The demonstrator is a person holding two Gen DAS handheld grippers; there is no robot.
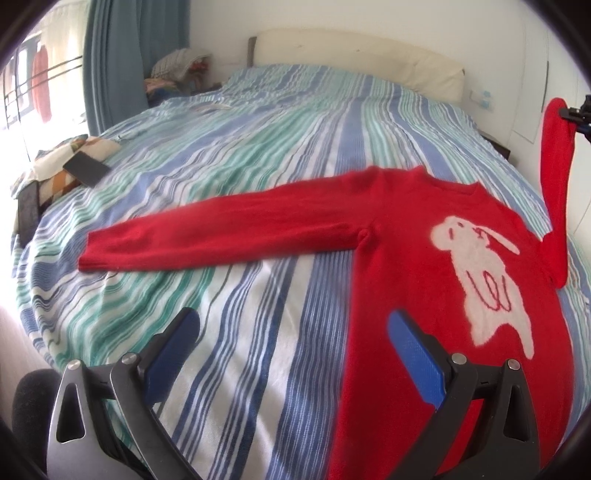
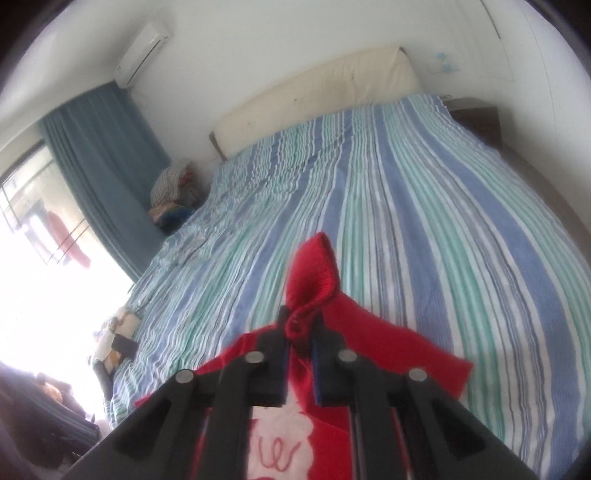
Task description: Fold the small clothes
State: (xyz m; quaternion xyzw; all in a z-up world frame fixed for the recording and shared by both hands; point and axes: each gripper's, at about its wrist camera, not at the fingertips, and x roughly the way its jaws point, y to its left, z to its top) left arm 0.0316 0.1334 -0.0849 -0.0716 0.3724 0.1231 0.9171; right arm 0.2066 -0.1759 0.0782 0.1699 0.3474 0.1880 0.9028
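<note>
A small red knitted sweater with a white rabbit motif (image 1: 424, 266) lies flat near the striped bed's (image 1: 240, 155) foot edge, its right sleeve cuff (image 2: 314, 280) lifted by the clamped right gripper (image 2: 299, 332) for folding inward, while the left gripper (image 1: 291, 354) hovers open, empty.

A wide bed (image 1: 258, 155) under a sheet striped blue, green and white fills the room, its cream padded headboard (image 1: 354, 55) against a white wall (image 2: 295, 33). Blue curtains (image 2: 107, 162) hang beside a bright, overexposed window (image 1: 22, 85). An air conditioner (image 2: 144, 51) sits high on the wall, and a dark nightstand (image 2: 480, 114) stands by the bed's far corner
</note>
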